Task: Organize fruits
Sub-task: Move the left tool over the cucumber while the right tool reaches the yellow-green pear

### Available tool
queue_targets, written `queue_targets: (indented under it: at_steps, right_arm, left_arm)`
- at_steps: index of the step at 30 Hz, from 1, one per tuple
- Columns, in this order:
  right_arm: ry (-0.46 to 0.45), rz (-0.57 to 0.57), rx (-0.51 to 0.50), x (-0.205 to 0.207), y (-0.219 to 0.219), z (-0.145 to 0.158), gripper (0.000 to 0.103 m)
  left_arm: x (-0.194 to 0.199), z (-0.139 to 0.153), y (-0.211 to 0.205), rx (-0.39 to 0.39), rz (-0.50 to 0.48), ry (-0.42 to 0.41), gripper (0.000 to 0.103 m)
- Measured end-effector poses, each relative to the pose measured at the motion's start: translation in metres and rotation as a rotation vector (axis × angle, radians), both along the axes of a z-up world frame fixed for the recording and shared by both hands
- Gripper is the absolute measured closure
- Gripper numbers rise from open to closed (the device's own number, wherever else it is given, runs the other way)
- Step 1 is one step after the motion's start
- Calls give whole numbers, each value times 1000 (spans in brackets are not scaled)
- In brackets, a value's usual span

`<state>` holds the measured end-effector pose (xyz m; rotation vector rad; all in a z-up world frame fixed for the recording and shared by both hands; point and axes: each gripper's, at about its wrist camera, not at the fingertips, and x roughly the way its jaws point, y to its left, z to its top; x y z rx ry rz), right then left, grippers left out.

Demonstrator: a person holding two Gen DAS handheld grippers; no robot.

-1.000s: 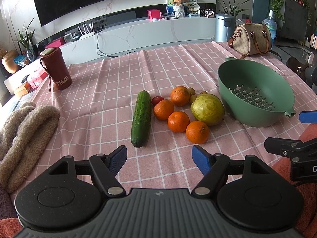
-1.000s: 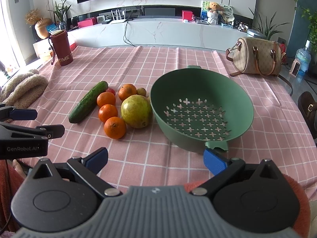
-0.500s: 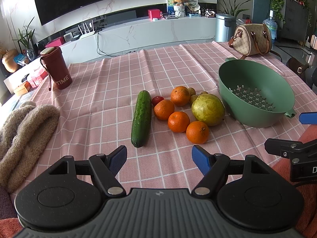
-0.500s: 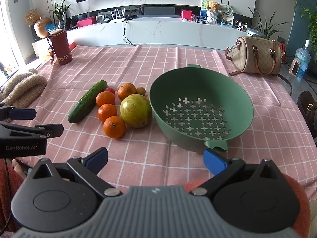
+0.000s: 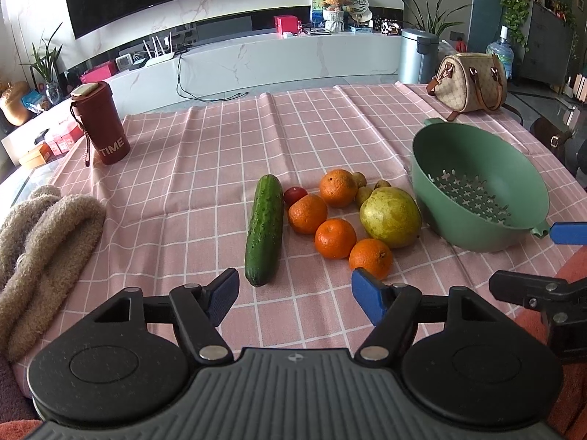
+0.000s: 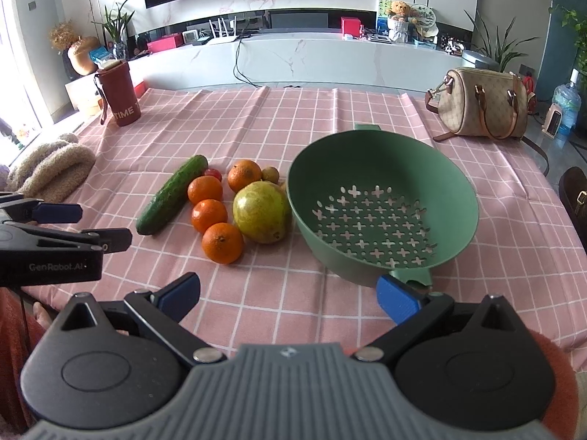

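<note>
Fruit lies clustered on the bench ahead of the left tool [image 5: 293, 295], nearest orange [image 5: 370, 258] just beyond its right finger; its jaws are closing, empty. Colander [image 6: 381, 216] faces the right tool [image 6: 290, 295], wide open, empty.

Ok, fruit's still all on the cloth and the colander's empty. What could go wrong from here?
The oranges lie packed against the big pear; grabbing one may set its neighbours rolling on the cloth. The left gripper is closing with nothing between its fingers, and may need reopening for the wide pear. The colander sits tilted, so a dropped fruit could tip it or roll out. The cucumber is no fruit.
</note>
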<state>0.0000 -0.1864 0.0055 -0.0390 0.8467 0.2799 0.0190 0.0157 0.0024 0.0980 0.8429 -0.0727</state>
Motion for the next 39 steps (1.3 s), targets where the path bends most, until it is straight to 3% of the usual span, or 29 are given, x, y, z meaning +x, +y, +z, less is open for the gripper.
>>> queue_targets:
  at_steps: [3, 6, 10, 16, 21, 26, 27, 31, 39]
  right_arm:
    - [7, 19, 27, 7, 8, 1, 9]
    - [23, 31, 19, 18, 20, -5, 23]
    - [48, 79, 56, 33, 33, -12, 29]
    - [53, 151, 17, 62, 53, -14, 47]
    - [78, 278, -110, 97, 71, -17, 50]
    - [115, 477, -259, 119, 88, -21, 52]
    - [121, 509, -285, 121, 90, -22, 52]
    - [146, 642, -401, 130, 99, -32, 52]
    - [140, 787, -535, 142, 111, -44, 48]
  left_arm:
    - [11, 5, 12, -62, 15, 17, 24]
    - [22, 1, 23, -115, 14, 53, 39]
    - [40, -12, 36, -171, 5, 125, 54]
    - [71, -24, 55, -193, 15, 164, 54]
    - [105, -37, 57, -143, 6, 233, 53]
    - [128, -47, 55, -71, -5, 283, 49]
    - [131, -48, 55, -77, -11, 285, 45]
    - [141, -54, 54, -101, -34, 294, 45]
    - [152, -67, 51, -139, -51, 298, 45]
